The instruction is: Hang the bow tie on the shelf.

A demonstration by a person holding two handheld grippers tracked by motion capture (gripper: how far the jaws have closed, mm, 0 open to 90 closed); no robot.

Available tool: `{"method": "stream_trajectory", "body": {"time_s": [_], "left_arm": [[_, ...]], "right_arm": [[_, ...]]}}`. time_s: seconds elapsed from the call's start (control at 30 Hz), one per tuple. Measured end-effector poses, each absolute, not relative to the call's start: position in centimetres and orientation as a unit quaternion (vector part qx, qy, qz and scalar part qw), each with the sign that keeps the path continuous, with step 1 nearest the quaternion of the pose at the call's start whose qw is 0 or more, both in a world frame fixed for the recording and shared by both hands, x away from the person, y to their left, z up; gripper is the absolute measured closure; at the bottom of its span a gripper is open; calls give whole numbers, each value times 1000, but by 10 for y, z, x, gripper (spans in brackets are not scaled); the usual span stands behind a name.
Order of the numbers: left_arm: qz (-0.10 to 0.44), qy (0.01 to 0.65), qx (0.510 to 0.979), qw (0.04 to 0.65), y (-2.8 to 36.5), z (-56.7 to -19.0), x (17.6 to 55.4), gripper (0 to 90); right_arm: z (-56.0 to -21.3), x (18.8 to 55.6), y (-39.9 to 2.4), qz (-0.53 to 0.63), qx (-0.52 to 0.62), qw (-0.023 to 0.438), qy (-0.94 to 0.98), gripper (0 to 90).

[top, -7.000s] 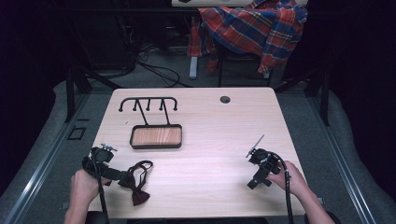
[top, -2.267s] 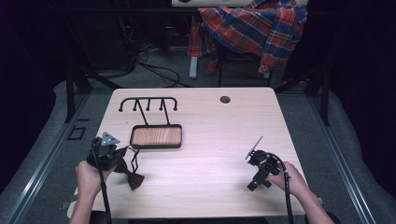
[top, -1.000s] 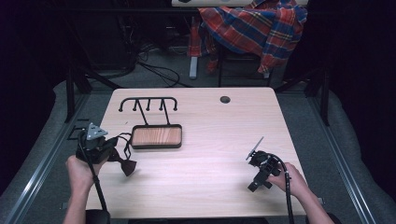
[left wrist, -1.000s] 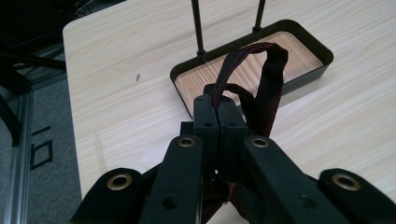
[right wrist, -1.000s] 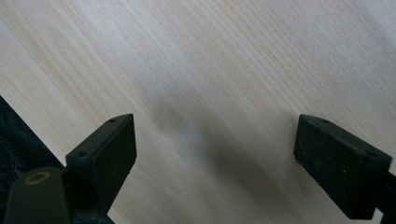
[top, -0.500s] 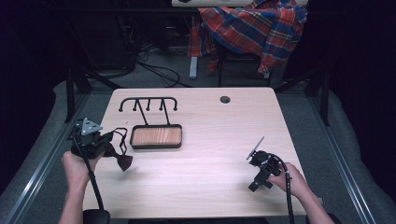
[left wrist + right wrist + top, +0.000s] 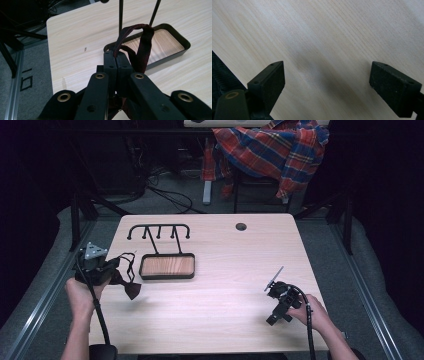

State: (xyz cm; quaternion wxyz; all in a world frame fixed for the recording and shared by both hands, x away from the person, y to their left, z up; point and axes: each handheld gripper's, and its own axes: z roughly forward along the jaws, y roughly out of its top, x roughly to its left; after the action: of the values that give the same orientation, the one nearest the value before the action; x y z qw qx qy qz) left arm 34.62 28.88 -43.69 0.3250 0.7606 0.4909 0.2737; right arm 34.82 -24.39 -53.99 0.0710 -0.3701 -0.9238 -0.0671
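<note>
While clamped tight on the strap of a dark red bow tie (image 7: 140, 47), left gripper (image 7: 102, 266) held at the table's (image 7: 225, 315) left edge, bow dangling just left of the wooden-bottomed tray (image 7: 167, 266). Near the right front corner, right gripper (image 7: 278, 304) low over bare wood, jaws spread wide, gripping nothing.

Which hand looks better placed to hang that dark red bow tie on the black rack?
Left, probably. Its tongs already grip the bow tie beside the rack; the right tongs are open over bare table.
</note>
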Motion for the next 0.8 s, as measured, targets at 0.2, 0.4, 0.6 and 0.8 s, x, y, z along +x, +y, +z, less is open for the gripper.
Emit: {"method": "stream_trajectory", "body": {"time_s": [0.2,0.4,0.6,0.8], "left_arm": [[272,492,758,330,285,-434,355,886],[267,492,763,323,283,-433,363,887],[265,493,765,318,283,-430,369,887],[267,490,767,315,283,-422,375,887]], "right_arm": [[-540,348,-244,-69,-371,72,-923,129],[-540,348,-244,-70,-371,73,-923,129],[-540,348,-244,-70,-371,74,-923,129],[-540,348,-244,-68,-369,73,-924,129]]}}
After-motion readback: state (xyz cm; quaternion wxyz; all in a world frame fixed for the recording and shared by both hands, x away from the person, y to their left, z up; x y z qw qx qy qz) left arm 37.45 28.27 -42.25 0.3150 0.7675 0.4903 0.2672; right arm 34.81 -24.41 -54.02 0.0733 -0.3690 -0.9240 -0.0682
